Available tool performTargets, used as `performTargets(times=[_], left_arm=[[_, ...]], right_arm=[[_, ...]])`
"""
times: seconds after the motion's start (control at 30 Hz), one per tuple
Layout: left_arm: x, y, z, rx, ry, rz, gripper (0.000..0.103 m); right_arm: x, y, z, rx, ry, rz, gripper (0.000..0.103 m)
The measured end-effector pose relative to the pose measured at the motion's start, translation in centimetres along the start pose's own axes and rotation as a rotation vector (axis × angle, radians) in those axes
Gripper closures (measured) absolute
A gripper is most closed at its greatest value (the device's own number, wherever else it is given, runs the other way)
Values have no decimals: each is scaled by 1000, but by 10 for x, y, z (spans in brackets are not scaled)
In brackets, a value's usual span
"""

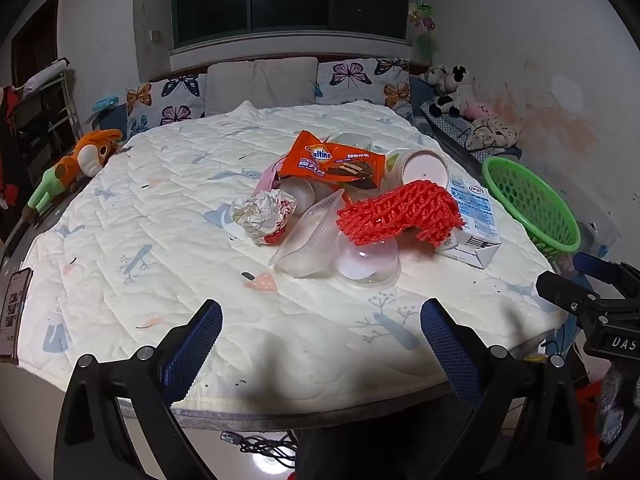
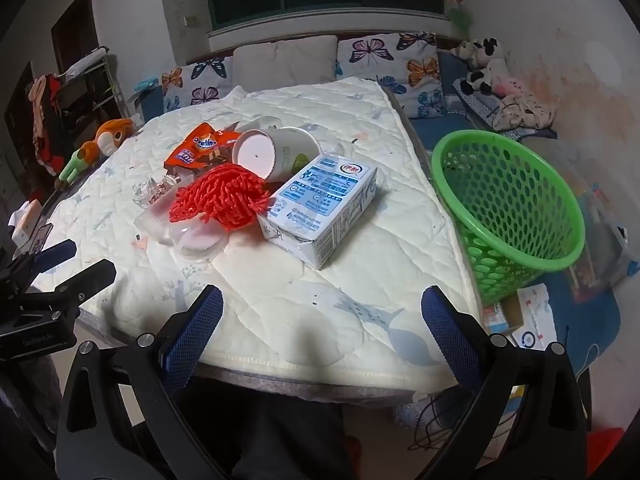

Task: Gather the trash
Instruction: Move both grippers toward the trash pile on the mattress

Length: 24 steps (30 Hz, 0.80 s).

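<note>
— Foil ball [image 1: 262,212] left of centre, red mesh [image 2: 218,196] mid-frame, milk carton [image 2: 324,210] right of it?
— Yes. Carton dead ahead of right gripper [image 2: 322,316] (spread wide, empty), long axis slanting upper right; green basket [image 2: 508,200] far right. Left gripper [image 1: 320,328] likewise agape, farther off.

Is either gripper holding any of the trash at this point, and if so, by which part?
Nothing is held. The left gripper and right gripper are both open and empty, above the near table edge, short of the trash pile and the green basket.
</note>
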<state>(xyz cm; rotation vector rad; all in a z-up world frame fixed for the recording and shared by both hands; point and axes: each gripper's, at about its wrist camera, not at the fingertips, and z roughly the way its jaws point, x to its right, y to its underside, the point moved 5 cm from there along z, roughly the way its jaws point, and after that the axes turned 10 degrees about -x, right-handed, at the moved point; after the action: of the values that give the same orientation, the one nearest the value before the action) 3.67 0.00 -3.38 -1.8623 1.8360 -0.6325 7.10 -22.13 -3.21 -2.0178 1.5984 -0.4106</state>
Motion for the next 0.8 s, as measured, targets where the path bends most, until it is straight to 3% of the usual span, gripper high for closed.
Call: performTargets(times=[0.8], left_arm=[[2,-2,2,-1,5,0,7]], right_arm=[[-2,-3,7,-15,1,3,4]])
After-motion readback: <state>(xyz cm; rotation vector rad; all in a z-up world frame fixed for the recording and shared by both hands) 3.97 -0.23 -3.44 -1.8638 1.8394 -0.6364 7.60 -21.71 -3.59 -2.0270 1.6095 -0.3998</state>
